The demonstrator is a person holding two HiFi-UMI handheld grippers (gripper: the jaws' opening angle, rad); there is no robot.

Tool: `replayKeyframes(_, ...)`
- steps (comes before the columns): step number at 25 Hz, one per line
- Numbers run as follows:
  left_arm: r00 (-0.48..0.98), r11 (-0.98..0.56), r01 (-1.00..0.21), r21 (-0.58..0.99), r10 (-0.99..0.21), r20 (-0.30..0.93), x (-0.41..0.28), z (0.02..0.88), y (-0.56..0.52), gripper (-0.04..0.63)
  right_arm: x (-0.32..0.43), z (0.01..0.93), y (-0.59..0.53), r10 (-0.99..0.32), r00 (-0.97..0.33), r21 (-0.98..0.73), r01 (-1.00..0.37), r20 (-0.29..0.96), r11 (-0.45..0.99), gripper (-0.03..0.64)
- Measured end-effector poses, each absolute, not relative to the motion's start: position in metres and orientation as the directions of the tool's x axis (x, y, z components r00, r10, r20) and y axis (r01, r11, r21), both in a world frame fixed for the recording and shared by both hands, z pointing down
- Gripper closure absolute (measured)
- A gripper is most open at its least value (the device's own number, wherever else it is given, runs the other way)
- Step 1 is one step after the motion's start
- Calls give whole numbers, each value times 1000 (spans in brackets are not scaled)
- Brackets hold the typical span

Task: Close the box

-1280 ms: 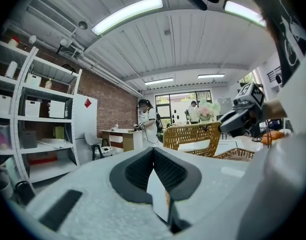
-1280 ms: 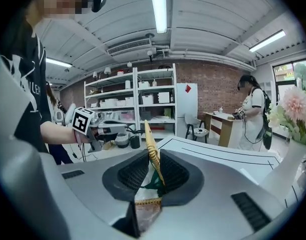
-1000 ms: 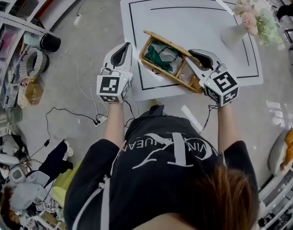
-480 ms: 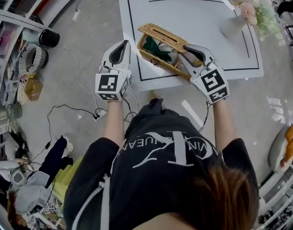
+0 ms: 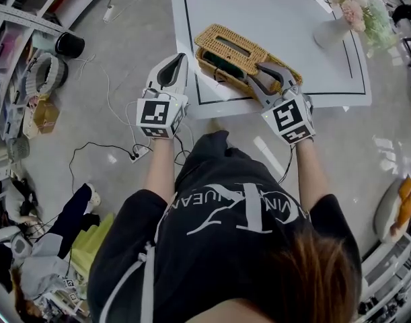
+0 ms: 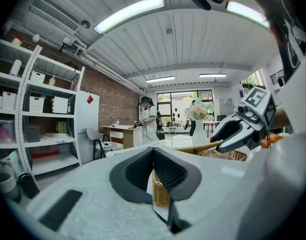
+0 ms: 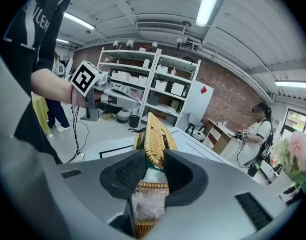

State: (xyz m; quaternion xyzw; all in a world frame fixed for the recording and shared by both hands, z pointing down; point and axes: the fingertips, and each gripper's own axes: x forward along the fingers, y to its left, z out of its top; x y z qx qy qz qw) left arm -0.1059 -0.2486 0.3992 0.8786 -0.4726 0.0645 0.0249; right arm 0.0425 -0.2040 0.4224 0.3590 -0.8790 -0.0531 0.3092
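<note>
A wicker box (image 5: 240,62) stands near the front edge of the white table (image 5: 279,12). Its woven lid (image 5: 227,44) lies down almost flat over it. My right gripper (image 5: 262,74) is at the box's right end. In the right gripper view the lid's edge (image 7: 156,134) stands between the pads, which have just been opening and stand apart. Green cloth and a clear bag (image 7: 147,200) show underneath. My left gripper (image 5: 177,59) hovers left of the box, off the table's edge. Its pads (image 6: 160,169) meet with nothing between them.
A white vase of pink flowers (image 5: 350,20) stands at the table's far right. Cables and a power strip (image 5: 139,155) lie on the floor to the left. Shelves with boxes (image 7: 142,91) line the brick wall. Another person (image 6: 148,121) stands far back.
The lid has swung down from upright to nearly flat on the box. My right gripper followed it down and rolled, and its jaws widened. The left gripper stayed beside the box.
</note>
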Motion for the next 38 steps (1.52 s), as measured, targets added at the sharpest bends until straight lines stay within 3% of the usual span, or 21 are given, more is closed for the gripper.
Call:
replayKeyframes(15,556,-566,-824,-36,-819,140,-100,393,-247,584,34,449,-192,-667,-482,464,-481,569,744,495)
replayKeyframes(38,543,-553,-832,-40,-828,139,-107,394,-231,584,36,469,-181,-659,-443,443,-500,608,744,477)
